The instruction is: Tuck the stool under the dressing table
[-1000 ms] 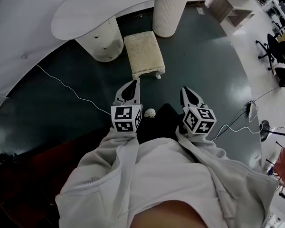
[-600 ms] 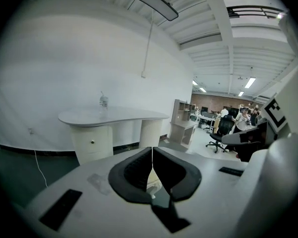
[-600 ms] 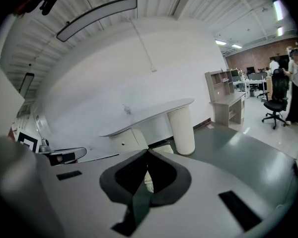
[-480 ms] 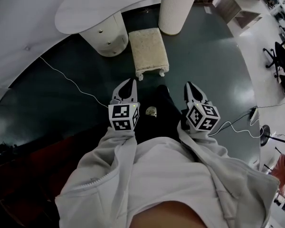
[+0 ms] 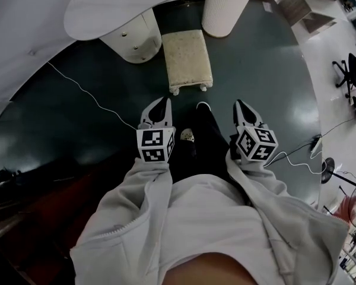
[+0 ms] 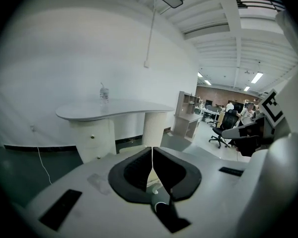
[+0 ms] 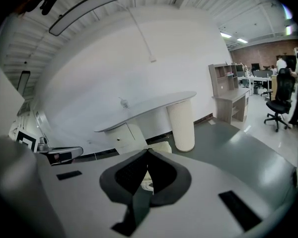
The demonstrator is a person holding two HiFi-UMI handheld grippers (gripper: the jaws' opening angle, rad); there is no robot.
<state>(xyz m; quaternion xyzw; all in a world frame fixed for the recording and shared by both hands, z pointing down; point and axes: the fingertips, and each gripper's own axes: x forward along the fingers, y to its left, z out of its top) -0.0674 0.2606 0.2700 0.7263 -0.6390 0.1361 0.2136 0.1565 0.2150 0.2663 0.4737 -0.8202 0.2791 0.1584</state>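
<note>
Head view: stool (image 5: pixel 187 59) (half-tucked) under dressing table (image 5: pixel 115 8)

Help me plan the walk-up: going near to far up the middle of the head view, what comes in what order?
The person's light top → left tool and right tool, level with each other, both shut → stool → dressing table.

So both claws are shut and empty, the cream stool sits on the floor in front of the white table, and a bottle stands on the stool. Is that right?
Not quite. The bottle stands on top of the dressing table, not on the stool, whose seat is bare. The left gripper view shows the bottle up there. The rest holds.
</note>
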